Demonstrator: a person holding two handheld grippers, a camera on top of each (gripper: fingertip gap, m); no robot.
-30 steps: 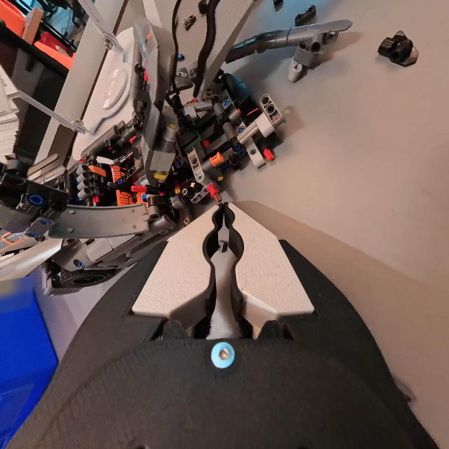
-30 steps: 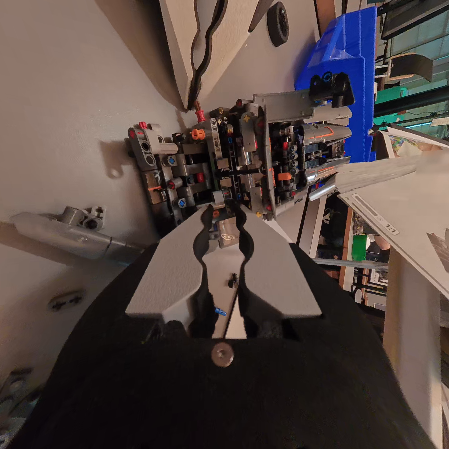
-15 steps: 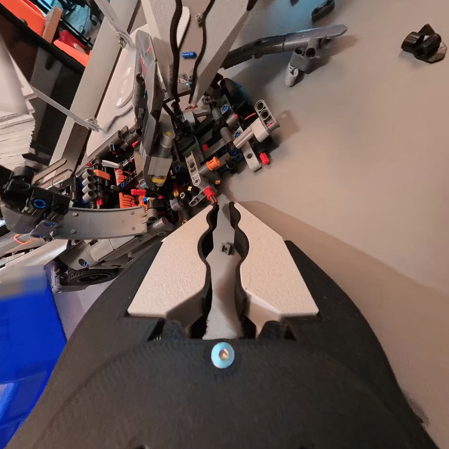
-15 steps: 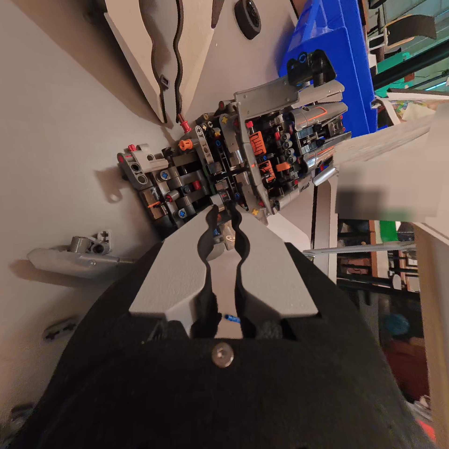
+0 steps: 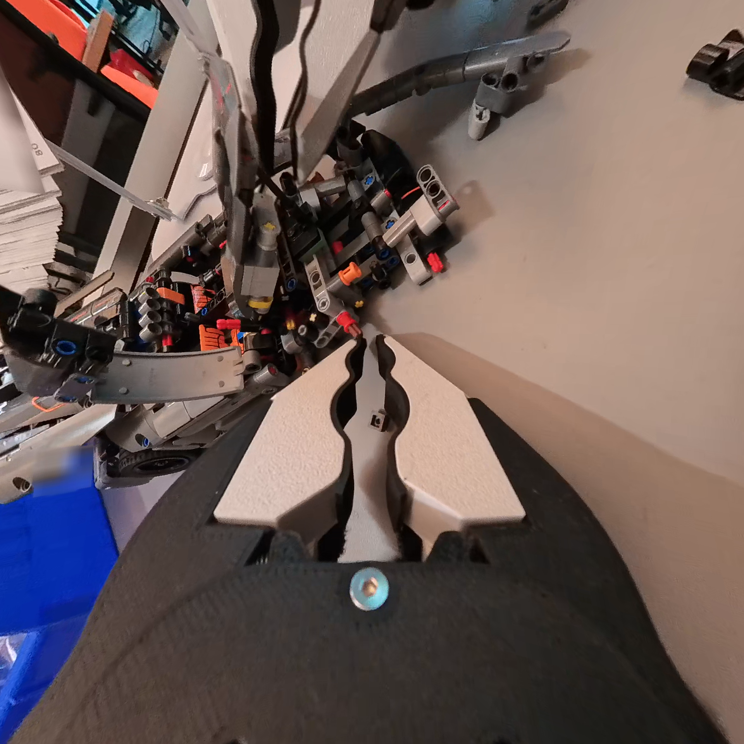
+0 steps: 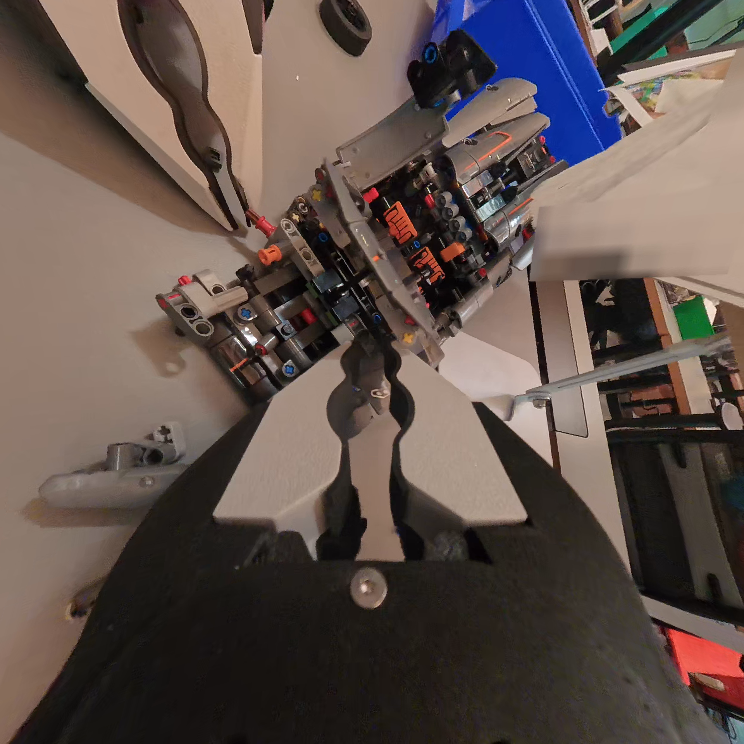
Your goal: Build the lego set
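A half-built grey, black and orange lego car (image 5: 322,249) lies on the pale table, and it also shows in the right wrist view (image 6: 402,249). My left gripper (image 5: 368,340) is narrowly open, its tips just short of a red pin (image 5: 348,322) on the car's frame. A tiny black piece (image 5: 377,420) sits in the gap by one finger; I cannot tell whether it is held. My right gripper (image 6: 368,350) is shut on a dark grey part (image 6: 362,394) at the car's side. It comes in from the top of the left wrist view (image 5: 277,177).
A long grey panel piece (image 5: 483,60) lies loose beyond the car (image 6: 108,479). A black piece (image 5: 716,68) lies far right. A loose wheel (image 6: 346,24) and a blue bin (image 6: 523,60) are behind the car. The table edge with a metal bracket (image 6: 604,374) is close. The tips of one gripper are about 9 centimeters away from the tips of the other. The black piece (image 5: 716,68) is about equally far from each gripper, around 15 centimeters.
My left gripper's fingers have parted slightly from fully shut. The car has turned and tilted in the right gripper's hold. The left tips stay by the red pin.
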